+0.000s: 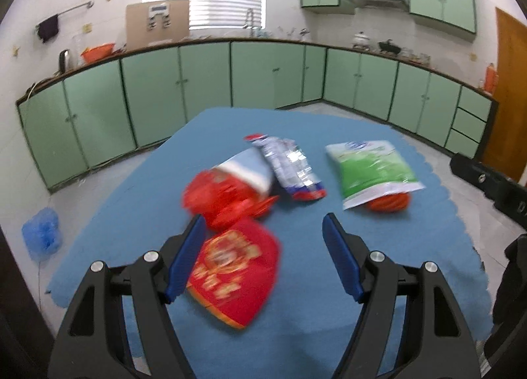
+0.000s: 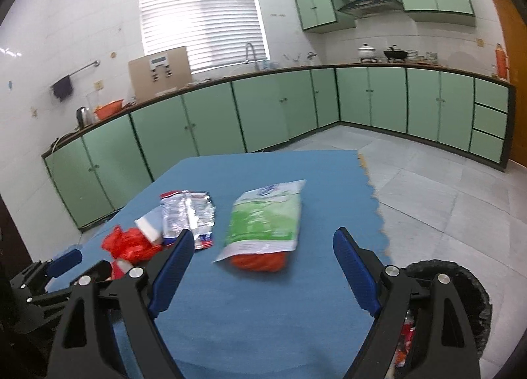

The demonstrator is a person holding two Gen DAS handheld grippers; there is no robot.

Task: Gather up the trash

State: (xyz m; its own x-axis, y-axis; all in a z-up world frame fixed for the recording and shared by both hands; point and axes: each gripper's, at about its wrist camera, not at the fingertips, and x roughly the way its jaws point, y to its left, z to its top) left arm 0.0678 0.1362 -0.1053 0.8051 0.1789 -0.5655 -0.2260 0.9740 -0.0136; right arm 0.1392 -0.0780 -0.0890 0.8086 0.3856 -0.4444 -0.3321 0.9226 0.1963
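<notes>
On the blue mat (image 2: 263, 329) in front of you, the trash is lying in two clusters, and you are hovering over it with both tools empty. Your left gripper (image 1: 263, 234) is standing wide, nothing between its pads, with the red snack bag (image 1: 235, 275) just below and touching its left finger in the left wrist view. Beyond it are lying a crumpled red plastic bag (image 1: 219, 199), a silver wrapper (image 1: 290, 166) and, apart to the right, a green pouch (image 1: 372, 169). Your right gripper (image 2: 260, 247) is gaping too, aimed at that green pouch, which is resting on something orange (image 2: 258, 262). A dark bin (image 2: 461, 290) is sitting by your right side. You are judged to be starting a pickup; next, you are needing to lower onto one wrapper and close.
</notes>
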